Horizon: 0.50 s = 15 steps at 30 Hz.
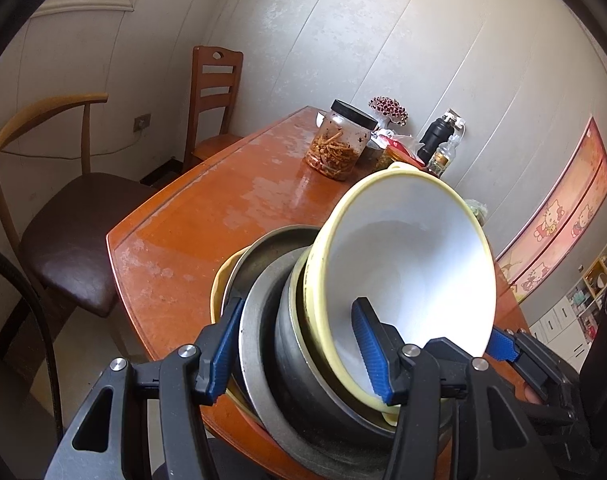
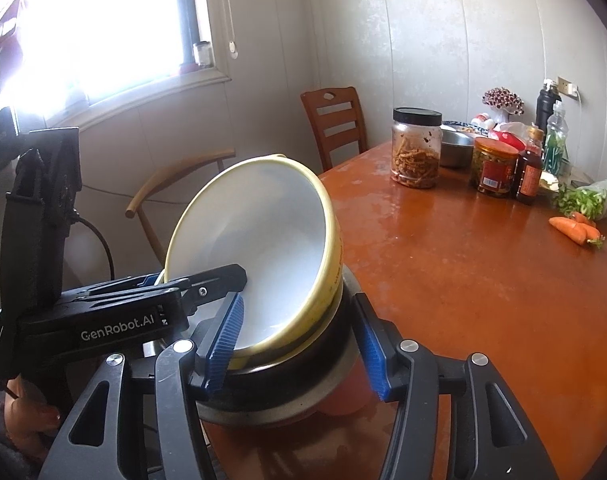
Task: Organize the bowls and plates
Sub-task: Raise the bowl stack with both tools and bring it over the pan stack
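Note:
A white bowl with a yellow rim [image 1: 403,256] [image 2: 263,236] leans tilted in a dark steel bowl [image 1: 303,352] [image 2: 287,380]. Both sit on steel plates [image 1: 259,320] with a yellowish plate underneath, at the near edge of the orange table [image 1: 191,232] [image 2: 463,280]. My left gripper [image 1: 297,320] is shut on this stack, one pad outside the steel plate's rim and the other inside the white bowl; it shows from the side as my left gripper [image 2: 195,278] in the right wrist view. My right gripper [image 2: 297,312] straddles the stack's other side, its left pad inside the white bowl, its right pad just off the steel bowl.
At the table's far side stand a black-lidded jar [image 1: 341,146] [image 2: 415,148], a red-labelled jar [image 2: 493,168] and bottles [image 2: 529,172]. Carrots [image 2: 575,230] and greens [image 2: 587,200] lie to the right. Two chairs [image 1: 71,216] [image 2: 335,128] stand beside the table.

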### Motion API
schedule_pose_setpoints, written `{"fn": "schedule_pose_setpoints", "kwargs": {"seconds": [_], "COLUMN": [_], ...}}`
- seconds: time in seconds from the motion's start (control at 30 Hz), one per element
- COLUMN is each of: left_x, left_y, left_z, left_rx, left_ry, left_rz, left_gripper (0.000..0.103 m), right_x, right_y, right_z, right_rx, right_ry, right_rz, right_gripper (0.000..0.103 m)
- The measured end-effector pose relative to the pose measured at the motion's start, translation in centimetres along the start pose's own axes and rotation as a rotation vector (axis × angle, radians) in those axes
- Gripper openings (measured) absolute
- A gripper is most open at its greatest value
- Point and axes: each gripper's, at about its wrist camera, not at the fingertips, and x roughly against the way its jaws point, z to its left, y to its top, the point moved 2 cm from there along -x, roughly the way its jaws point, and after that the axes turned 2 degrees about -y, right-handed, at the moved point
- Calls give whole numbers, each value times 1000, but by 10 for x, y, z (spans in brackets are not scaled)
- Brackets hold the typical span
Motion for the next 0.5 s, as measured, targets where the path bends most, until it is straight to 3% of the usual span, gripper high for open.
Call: {"fn": "schedule_pose_setpoints", "kwargs": {"seconds": [0.5], "left_x": [0], "left_y": [-4], "left_z": [-7], "left_rx": [-17], "left_ry": [8], "left_rz": [15], "left_gripper": [57], "right_x": [8], "right_y": [-7], "right_z": [-9], "right_rx": [-30], "right_ry": [3], "right_rz": [6], "right_gripper": [68]}}
